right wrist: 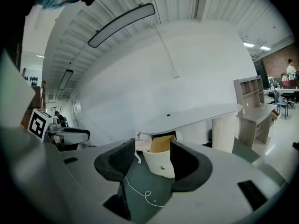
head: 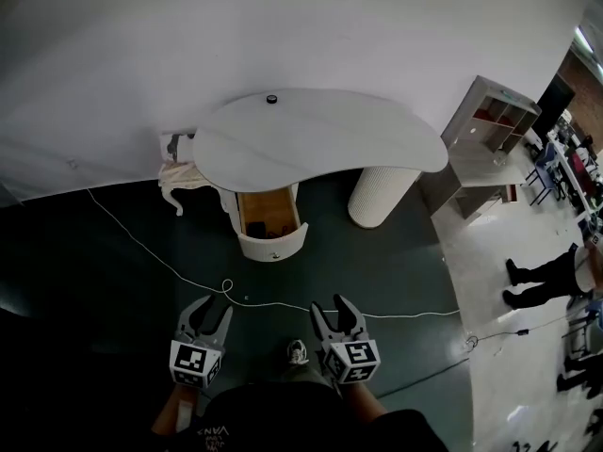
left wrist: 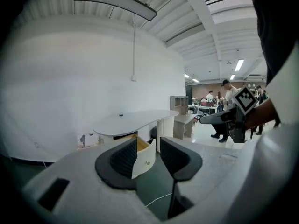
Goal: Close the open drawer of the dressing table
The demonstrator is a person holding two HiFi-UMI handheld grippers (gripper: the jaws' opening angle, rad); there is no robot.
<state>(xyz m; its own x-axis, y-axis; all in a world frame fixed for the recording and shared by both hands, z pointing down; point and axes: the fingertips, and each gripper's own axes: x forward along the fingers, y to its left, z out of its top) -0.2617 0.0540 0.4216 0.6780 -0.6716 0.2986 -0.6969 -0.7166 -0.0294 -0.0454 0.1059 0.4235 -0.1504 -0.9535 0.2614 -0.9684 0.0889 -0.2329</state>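
The white dressing table [head: 320, 139] stands against the wall, and its curved-front drawer [head: 270, 224] is pulled out, showing a wooden inside. Both grippers hang over the dark floor, well short of the drawer. My left gripper [head: 212, 307] is open and holds nothing. My right gripper [head: 332, 306] is also open and holds nothing. In the left gripper view the drawer front [left wrist: 145, 161] shows far off between the open jaws of the left gripper [left wrist: 148, 146]. In the right gripper view the drawer [right wrist: 159, 163] and its small knob sit between the spread jaws of the right gripper [right wrist: 152, 155].
A white cable [head: 188, 276] runs across the floor between me and the drawer. A ribbed white pedestal [head: 382, 194] holds up the table's right end. A grey shelf unit and desk [head: 485, 139] stand to the right, where a person's legs [head: 542, 276] show. A small dark object [head: 271, 99] lies on the tabletop.
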